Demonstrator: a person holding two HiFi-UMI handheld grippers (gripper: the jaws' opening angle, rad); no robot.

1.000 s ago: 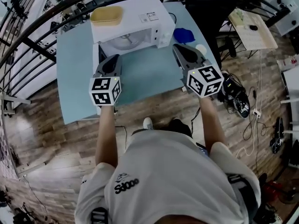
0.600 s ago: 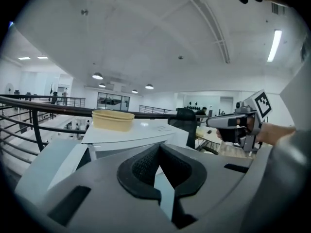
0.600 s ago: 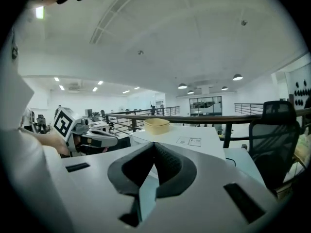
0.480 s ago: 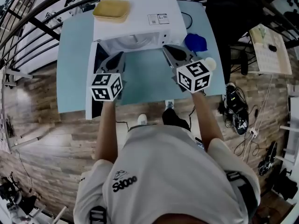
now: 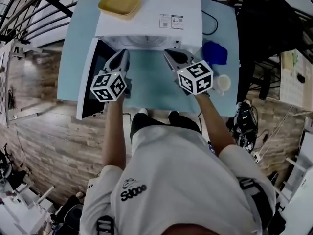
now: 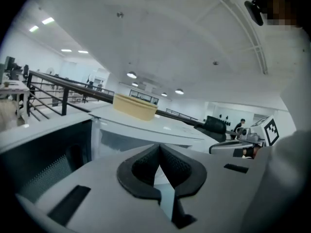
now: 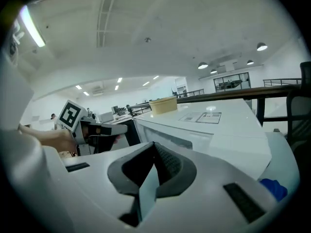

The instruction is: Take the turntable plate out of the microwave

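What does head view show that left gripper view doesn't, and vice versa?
Head view only: the blue cloth and white cup on the table right of the microwave, the wooden floor, and the person's torso. Left gripper view only: ceiling lights, a distant person, and the left claw seen close up, shut with nothing in it. Both: the microwave with its door open, the yellow tray on top, and the right claw.
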